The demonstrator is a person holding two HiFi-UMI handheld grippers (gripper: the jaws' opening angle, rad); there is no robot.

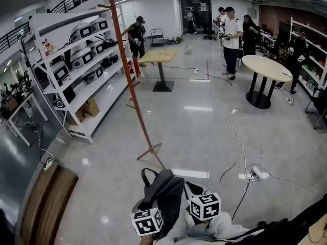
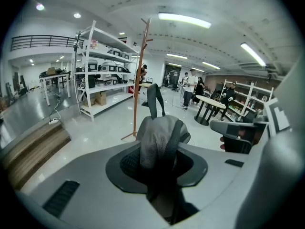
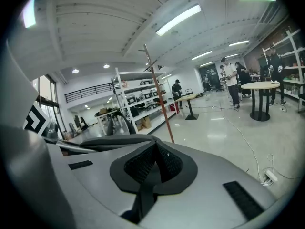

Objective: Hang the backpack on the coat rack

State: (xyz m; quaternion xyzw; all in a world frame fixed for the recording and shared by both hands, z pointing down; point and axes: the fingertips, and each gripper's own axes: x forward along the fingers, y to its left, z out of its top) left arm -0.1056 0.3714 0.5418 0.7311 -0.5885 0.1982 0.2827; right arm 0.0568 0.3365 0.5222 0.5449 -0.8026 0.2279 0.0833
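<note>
Backpack (image 1: 164, 194) fabric, grey, was seen clamped between the jaws of the left gripper (image 2: 159, 173). The bag was held low and near, in front of the person, with its top loop (image 2: 153, 98) standing free above the grip. The right gripper (image 3: 151, 168) was just right of the bag, its jaws pressed together on nothing (the loop showed off to its left, apart from it). The coat rack (image 1: 132, 80), a slender reddish pole on splayed feet, stood farther off and to the left across bare floor, with its short pegs (image 1: 104, 6) high near the top.

The step in hand was judged to be the carry toward the rack, with the hanging not yet begun. It would be done well if the bag were brought close before being lifted, and if the loop, not the body fabric, were offered to a peg. Since the left grip was on the body, the loop would likely sag, so the free right gripper could be used to hold it open. The loop should be raised above the peg and lowered onto it, as the pole looked light and probably easy to tip if pushed sideways. Release was best withheld until the loop was seen to bear the weight. The power strip (image 1: 258, 173) and its cables on the floor to the right were to be stepped around.
</note>
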